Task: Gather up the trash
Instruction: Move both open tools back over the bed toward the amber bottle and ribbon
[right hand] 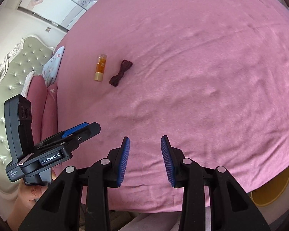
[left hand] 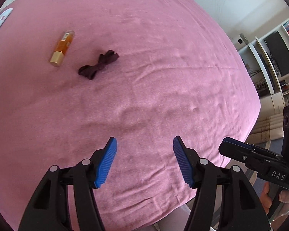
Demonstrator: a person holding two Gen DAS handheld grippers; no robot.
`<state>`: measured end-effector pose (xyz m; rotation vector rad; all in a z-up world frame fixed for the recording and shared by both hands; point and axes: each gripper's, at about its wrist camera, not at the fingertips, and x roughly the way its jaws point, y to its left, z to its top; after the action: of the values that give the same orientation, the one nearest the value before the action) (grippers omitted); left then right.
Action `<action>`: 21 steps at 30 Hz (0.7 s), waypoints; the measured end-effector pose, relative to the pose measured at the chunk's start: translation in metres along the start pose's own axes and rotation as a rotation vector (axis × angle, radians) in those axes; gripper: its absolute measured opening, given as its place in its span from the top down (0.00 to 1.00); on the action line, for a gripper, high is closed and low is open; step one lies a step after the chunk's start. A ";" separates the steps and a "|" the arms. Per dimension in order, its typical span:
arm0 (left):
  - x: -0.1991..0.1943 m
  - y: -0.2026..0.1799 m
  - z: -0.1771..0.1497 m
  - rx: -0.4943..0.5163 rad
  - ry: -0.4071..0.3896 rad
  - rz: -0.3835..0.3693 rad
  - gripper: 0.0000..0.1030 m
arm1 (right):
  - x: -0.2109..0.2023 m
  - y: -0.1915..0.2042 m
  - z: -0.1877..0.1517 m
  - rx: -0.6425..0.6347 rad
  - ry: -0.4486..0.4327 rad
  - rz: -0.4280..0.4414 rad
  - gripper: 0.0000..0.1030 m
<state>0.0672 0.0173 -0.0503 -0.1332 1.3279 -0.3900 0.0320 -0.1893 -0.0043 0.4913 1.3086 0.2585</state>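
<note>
We see a bed [left hand: 163, 57] w/ a wrinkled pink sheet filling both views. At its head end sit a tufted headboard [right hand: 13, 73], dark pink pillows [right hand: 42, 100] & a pale blue floral pillow [right hand: 54, 65]. Our left tongs [left hand: 144, 159] hang spread over the near edge, nothing btwn them; right tongs [right hand: 145, 159] likewise spread, empty. Mid-sheet, well apart from both tongs, lies an amber bottle w/ gold cap [left hand: 62, 48], & just beside it a crumpled dark brown wrapper [left hand: 99, 64], not touching.
</note>
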 end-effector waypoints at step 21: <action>0.030 0.124 0.087 -0.204 -0.061 0.111 0.37 | 0.140 0.046 0.127 -0.031 0.096 0.049 0.66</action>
<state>0.1817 0.1110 -0.0952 -0.2389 1.3065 -0.1545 0.1938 -0.1110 -0.0796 0.4901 1.3853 0.3460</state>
